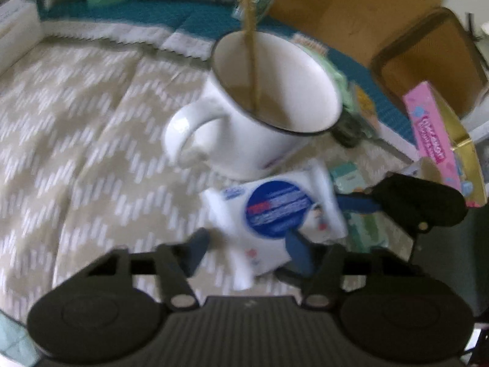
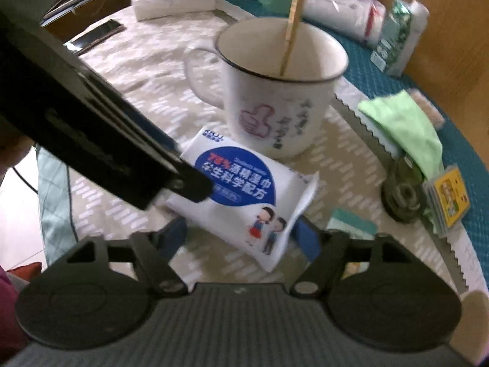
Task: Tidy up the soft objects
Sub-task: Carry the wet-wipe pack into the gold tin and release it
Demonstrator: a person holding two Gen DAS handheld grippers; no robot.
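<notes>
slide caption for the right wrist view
Both grippers close in on a wet-wipes pack beside a white mug.

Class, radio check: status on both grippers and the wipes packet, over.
Both grippers open around the wipes packet: left gripper, right gripper. Packet tilted, just in front of the white mug. Green cloth off to the side.

A beige patterned tablecloth [image 1: 76, 128] carries a white mug [image 1: 259, 116], a wipes pack [image 2: 241, 195] and a green cloth [image 2: 406, 128].
</notes>
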